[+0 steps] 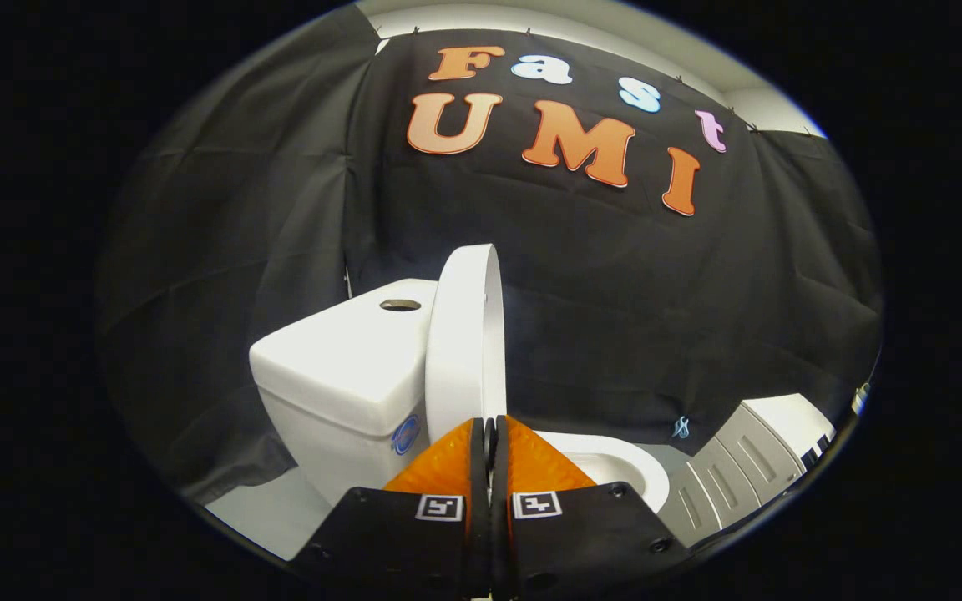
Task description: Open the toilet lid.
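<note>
Black cloth wall (pixel 615 284) hangs creased across back and left side of the booth, clipped along its top edge. Above it, a plain white wall (pixel 581 25), evenly lit. Floor (pixel 268 509) is pale grey, visible at the cloth's lower left hem. Grey ribbed cabinet (pixel 740 467) sits low at right against the cloth, near a small pale mark on the fabric.

The gripper (pixel 489 430) has its fingers (pixel 523 463) pressed close together, tips just before the lower edge of the white oval plastic toilet lid (pixel 464 342). The lid stands upright, seen edge-on, against the white ceramic tank (pixel 339 367). The white bowl rim (pixel 623 467) lies open beyond the fingers, and a grey ribbed cabinet (pixel 736 472) stands beside it.
</note>
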Available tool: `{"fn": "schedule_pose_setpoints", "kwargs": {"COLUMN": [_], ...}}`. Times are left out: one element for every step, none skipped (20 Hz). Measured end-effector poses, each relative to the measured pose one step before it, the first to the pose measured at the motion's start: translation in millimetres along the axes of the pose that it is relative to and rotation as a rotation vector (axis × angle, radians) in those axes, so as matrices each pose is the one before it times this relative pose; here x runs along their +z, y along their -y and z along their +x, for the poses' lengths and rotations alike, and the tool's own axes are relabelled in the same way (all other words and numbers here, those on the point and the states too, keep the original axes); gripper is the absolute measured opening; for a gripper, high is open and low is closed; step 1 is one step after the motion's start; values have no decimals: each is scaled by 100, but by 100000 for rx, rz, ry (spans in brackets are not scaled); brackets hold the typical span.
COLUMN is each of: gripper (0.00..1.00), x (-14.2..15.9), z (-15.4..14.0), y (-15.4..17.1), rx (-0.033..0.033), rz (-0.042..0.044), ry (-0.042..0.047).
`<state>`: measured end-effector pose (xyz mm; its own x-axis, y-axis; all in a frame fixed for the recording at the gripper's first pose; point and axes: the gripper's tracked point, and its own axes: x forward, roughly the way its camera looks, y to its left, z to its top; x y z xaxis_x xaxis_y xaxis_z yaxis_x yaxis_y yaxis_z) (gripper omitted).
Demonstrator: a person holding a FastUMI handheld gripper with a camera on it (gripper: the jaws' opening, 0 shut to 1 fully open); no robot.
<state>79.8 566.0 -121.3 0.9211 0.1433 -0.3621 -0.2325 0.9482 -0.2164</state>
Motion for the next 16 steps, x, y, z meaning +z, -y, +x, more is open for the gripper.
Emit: {"fn": "schedule_pose_setpoints", "kwargs": {"gripper": [8, 8, 8, 8, 8, 8, 8, 9, 9, 10, 13, 26, 34, 46, 49, 61], "x": [35, -15, 59, 26, -54, -24, -61, -5, -65, 9, -25, -132, 68, -69, -101, -310], "z": [-24, 31, -46, 31, -91, 4, 117, 24, 60, 35, 80, -202, -63, -124, 55, 53], "y": [-240, -219, -113, -18, -36, 22, 100, 51, 66, -401, -405, -526, -132, 31, -207, -342], "rx": [-12, -979, -719, -838, -559, -418, -645, -428, 273, 1784, 1756, 1652, 885, 533, 725, 1599], "rz": [-1475, -1895, -2143, -1186, 15, 4, 245, 282, 294, 232, -45, -163, 46, 53, 353, 200], "ry": [278, 148, 326, 367, 197, 65, -228, -324, -396, -233, -226, -200, 175, -146, -406, -465]}}
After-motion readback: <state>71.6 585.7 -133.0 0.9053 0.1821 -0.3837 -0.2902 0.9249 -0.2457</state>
